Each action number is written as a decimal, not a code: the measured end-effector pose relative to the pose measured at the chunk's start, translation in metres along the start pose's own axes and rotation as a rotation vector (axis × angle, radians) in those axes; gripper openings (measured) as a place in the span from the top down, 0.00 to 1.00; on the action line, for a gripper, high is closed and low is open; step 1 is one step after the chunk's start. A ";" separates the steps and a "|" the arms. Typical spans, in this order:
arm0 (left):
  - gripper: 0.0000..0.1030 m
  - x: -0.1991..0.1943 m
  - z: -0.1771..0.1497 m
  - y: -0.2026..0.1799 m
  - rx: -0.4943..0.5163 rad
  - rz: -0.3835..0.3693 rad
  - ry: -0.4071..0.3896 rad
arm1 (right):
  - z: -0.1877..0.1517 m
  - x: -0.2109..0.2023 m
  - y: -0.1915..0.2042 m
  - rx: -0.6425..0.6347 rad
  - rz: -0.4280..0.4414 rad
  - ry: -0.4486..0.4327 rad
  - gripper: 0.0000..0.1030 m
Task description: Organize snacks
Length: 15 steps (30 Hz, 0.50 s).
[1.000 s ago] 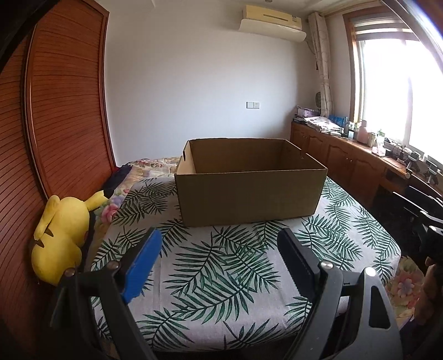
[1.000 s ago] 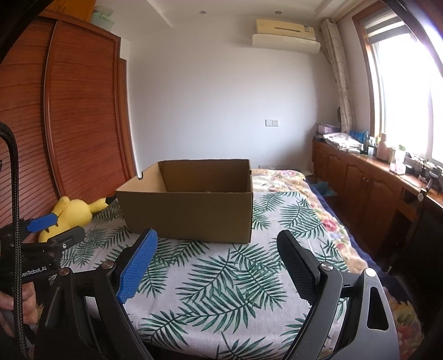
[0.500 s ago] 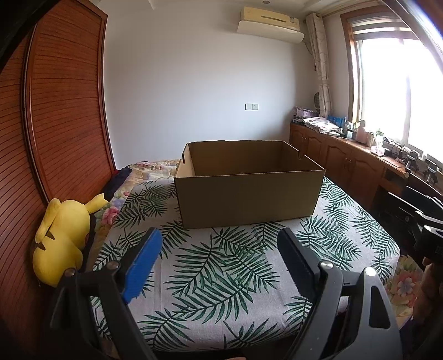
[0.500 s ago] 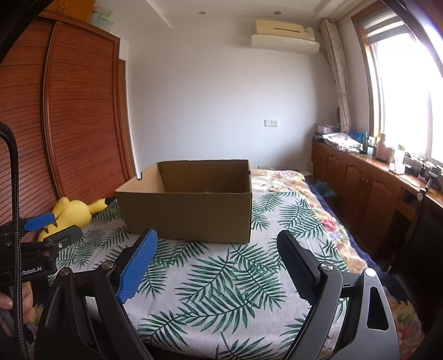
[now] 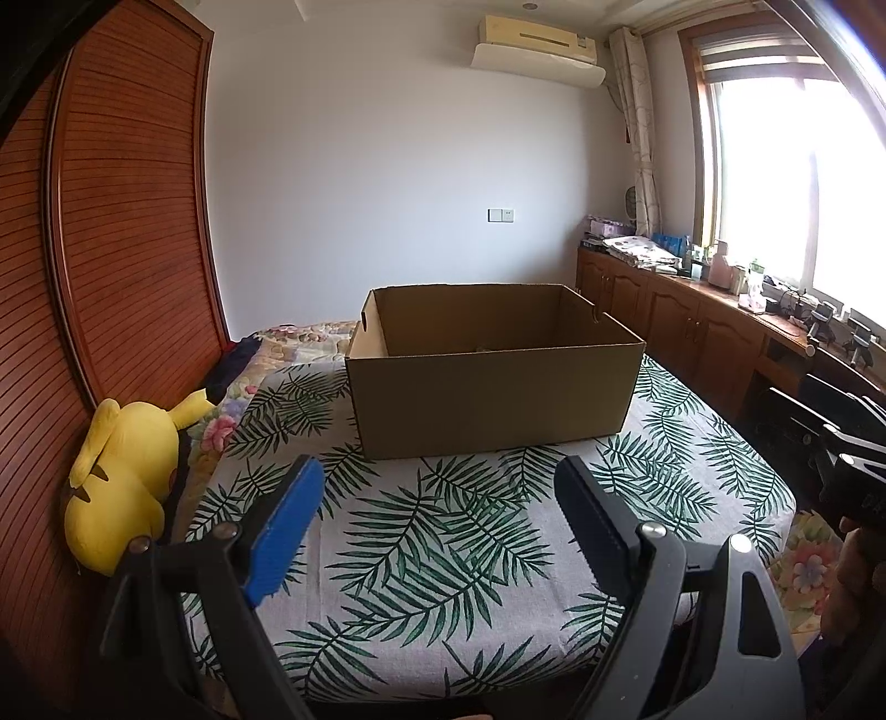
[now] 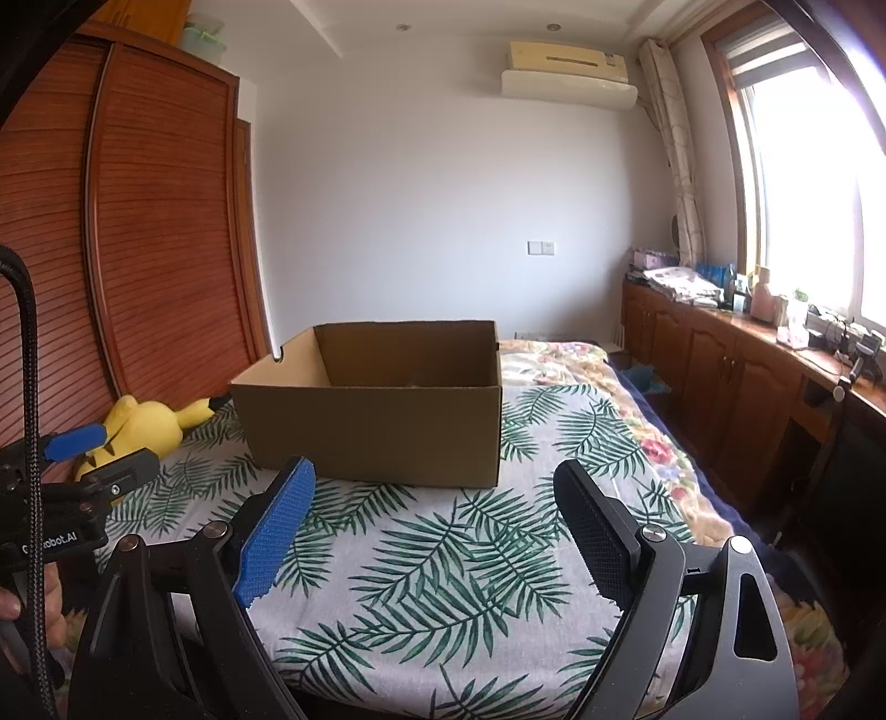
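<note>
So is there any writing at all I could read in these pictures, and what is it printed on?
"...obot.AI", white letters on the black body of the left gripper at the left edge of the right wrist view; the first letters are hidden behind a black cable.
Brown cardboard box: no print shows.
Cream wall air conditioner: no legible marking.
Bottles and packets on the wooden sideboard: too small to read.
</note>
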<state>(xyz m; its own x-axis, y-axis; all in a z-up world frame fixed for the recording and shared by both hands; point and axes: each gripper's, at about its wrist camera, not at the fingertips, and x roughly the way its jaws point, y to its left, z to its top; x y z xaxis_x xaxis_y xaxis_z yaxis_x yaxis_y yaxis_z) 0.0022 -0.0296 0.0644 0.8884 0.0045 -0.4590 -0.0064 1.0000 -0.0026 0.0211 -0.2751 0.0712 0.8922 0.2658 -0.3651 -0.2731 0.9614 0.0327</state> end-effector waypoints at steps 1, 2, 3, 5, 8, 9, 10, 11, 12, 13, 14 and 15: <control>0.16 0.000 0.000 0.000 0.000 0.000 0.000 | 0.000 0.000 0.000 0.000 -0.001 0.000 0.13; 0.16 0.000 0.000 0.000 0.000 0.000 0.000 | 0.000 0.000 0.000 0.001 0.000 0.000 0.13; 0.16 0.000 0.000 0.000 0.000 0.001 0.000 | 0.000 0.000 0.000 0.001 0.000 0.000 0.13; 0.16 0.000 0.000 0.000 -0.002 0.000 0.000 | 0.000 0.000 0.000 0.000 -0.001 0.000 0.13; 0.16 0.000 0.001 0.001 -0.007 -0.001 0.004 | 0.000 0.000 0.000 -0.001 -0.002 0.000 0.13; 0.16 0.001 0.001 0.002 -0.007 -0.002 0.005 | 0.000 0.000 0.000 0.000 -0.003 -0.001 0.13; 0.16 0.001 0.001 0.002 -0.007 -0.001 0.005 | 0.000 0.000 0.000 0.001 -0.003 0.000 0.13; 0.16 0.001 0.001 0.003 -0.007 0.000 0.006 | -0.001 0.000 -0.001 0.001 -0.002 0.000 0.13; 0.16 0.001 0.001 0.003 -0.006 0.000 0.006 | -0.001 0.000 -0.001 0.002 -0.002 0.001 0.13; 0.16 0.001 0.001 0.003 -0.006 0.001 0.005 | -0.001 0.001 -0.002 0.001 -0.002 0.002 0.13; 0.16 0.001 0.001 0.003 -0.006 0.001 0.006 | -0.001 0.001 -0.002 0.000 -0.002 0.002 0.13; 0.16 0.001 0.001 0.003 -0.006 0.000 0.006 | -0.001 0.001 -0.002 0.000 -0.002 0.002 0.13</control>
<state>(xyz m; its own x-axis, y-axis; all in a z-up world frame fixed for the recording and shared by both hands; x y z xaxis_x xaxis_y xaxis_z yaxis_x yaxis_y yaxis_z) 0.0038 -0.0263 0.0643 0.8856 0.0047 -0.4643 -0.0096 0.9999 -0.0082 0.0218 -0.2766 0.0702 0.8922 0.2638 -0.3666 -0.2714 0.9619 0.0317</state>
